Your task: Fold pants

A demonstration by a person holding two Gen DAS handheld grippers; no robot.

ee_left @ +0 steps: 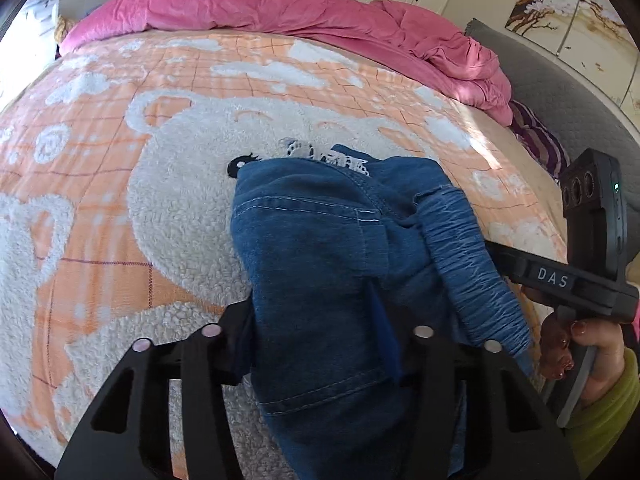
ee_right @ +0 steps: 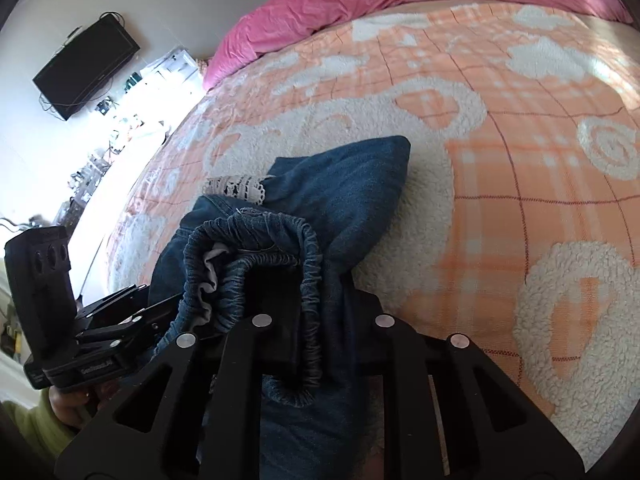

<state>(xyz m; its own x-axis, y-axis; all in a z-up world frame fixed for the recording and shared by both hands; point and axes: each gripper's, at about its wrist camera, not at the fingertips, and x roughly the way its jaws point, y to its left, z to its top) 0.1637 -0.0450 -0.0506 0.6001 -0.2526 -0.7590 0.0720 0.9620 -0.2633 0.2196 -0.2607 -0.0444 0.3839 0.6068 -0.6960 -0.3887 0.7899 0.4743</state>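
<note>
**Between both sets of fingers: jeans held over the bed**

Between the left gripper's [ee_left: 320,344] fingers runs a denim panel of the jeans [ee_left: 320,248], clamped. The right gripper [ee_right: 320,332] is clamped on the elastic waistband [ee_right: 308,280], bunched between its fingers. Ahead of both, the legs trail onto the blanket [ee_right: 520,160], a lace hem [ee_right: 236,188] showing. Judged risk: the bunched waistband could slip from the right grip, or the legs could land twisted, spoiling the fold.

Daylight is blowing out the window side [ee_right: 132,120]; sun patches are dappling the blanket [ee_left: 472,136] ahead; fisheye is bending edges.
</note>
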